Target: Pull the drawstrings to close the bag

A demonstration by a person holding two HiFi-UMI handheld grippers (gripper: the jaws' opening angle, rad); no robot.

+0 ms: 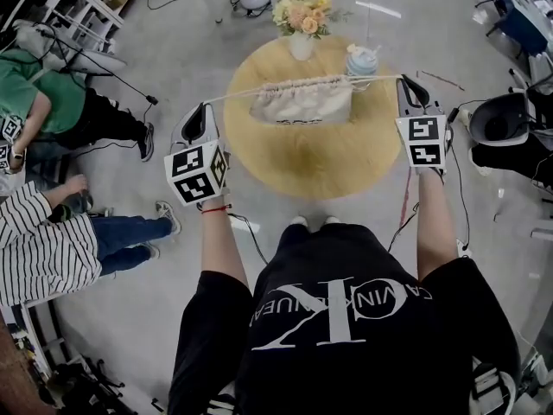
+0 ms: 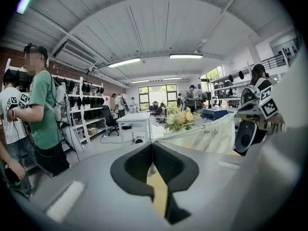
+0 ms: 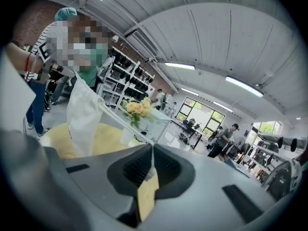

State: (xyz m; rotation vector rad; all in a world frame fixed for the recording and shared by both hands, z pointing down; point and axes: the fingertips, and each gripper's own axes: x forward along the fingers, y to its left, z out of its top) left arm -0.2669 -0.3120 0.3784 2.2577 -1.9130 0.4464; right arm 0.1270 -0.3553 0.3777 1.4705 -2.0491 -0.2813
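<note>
A cream cloth bag (image 1: 302,102) hangs above the round wooden table (image 1: 302,167), its gathered top bunched along two taut drawstrings. My left gripper (image 1: 206,109) is shut on the left drawstring (image 1: 233,95), out to the left of the table. My right gripper (image 1: 406,81) is shut on the right drawstring (image 1: 376,78), past the table's right edge. In the left gripper view the shut gripper (image 2: 152,144) pinches the string, which runs to the bag (image 2: 216,134). The right gripper view shows that gripper (image 3: 152,149) shut on the string (image 3: 120,123), which leads to the bag (image 3: 84,110).
A vase of flowers (image 1: 301,14) and a lidded cup (image 1: 361,61) stand at the table's far side, behind the bag. Two people (image 1: 39,102) stand or sit to the left. A dark chair (image 1: 505,119) is at the right, and cables lie on the floor.
</note>
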